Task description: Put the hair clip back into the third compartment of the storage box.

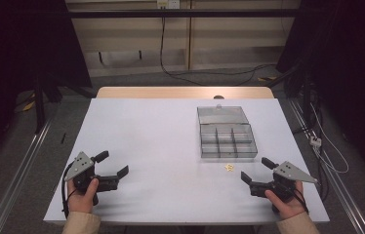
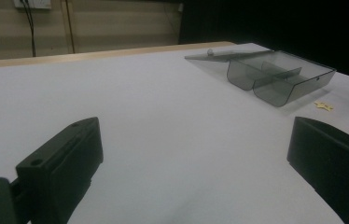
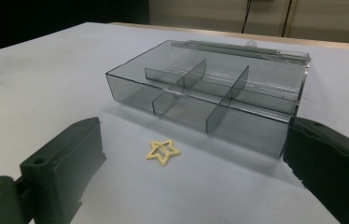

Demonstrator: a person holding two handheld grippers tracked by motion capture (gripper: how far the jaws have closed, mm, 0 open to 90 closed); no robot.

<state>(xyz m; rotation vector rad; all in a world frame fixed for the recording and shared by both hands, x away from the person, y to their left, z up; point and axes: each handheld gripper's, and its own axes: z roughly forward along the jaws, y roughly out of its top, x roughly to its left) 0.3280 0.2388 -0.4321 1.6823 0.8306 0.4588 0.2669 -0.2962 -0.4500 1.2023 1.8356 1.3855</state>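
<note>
A small yellow star (image 3: 163, 152) is lying just in front of the open divider box (image 1: 227, 140) – likely waiting to go in – while the left gripper (image 1: 110, 170) and right gripper (image 1: 255, 169) are resting on the table (image 1: 151, 141), both gaping, holding nothing.

Table (image 1: 146, 141): pale grey-white top, rectangular, with a light wooden strip (image 1: 185, 92) showing along its far edge.

Lying on it:

1. Compartment box (image 1: 228, 142), smoky transparent plastic, open, on the right half of the top. Cross-dividers split its tray into small cells. Its lid (image 1: 222, 115) is folded back flat on the table on the box's far side, joined along the hinge.

2. Star-shaped piece (image 1: 229, 167), small, pale yellow, flat on the surface just beside the box's near wall, apart from it, toward its middle.
</note>
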